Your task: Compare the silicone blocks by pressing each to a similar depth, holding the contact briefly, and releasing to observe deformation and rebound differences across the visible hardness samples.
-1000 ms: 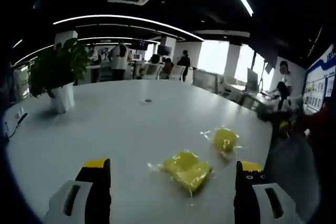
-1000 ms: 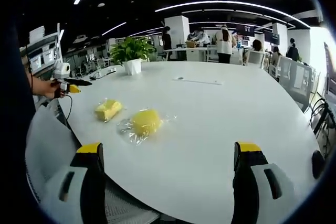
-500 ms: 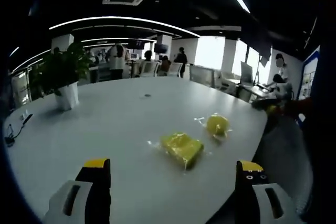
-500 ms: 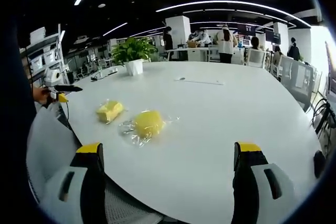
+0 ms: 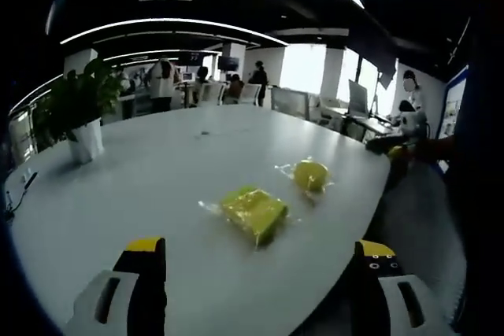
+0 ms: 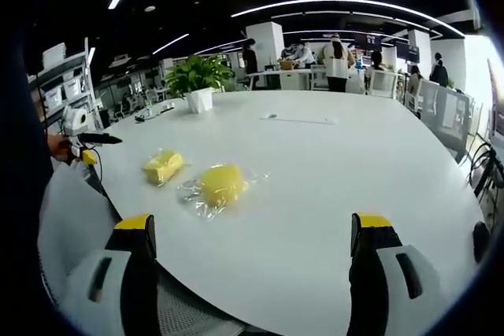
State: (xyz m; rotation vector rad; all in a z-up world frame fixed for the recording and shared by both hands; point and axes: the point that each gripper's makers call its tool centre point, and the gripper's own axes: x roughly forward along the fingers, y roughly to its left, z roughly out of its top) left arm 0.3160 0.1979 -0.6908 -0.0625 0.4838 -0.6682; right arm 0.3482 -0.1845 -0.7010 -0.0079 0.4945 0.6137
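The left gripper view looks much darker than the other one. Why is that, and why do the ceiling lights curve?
Left gripper view: it faces bright windows, so the table and room look dim. Right gripper view: evenly lit, with glare on the plastic round the yellow block. In both views the fisheye lens bends straight lines.

Large white table (image 6: 331, 186), rounded edge. On it: two yellow blocks in clear wrap, rectangular block (image 5: 253, 212) and rounder block (image 5: 310, 175), near each other, apart. Potted plant (image 6: 197, 84) far side. Thin flat strip (image 6: 298, 120) mid-table; cannot identify.
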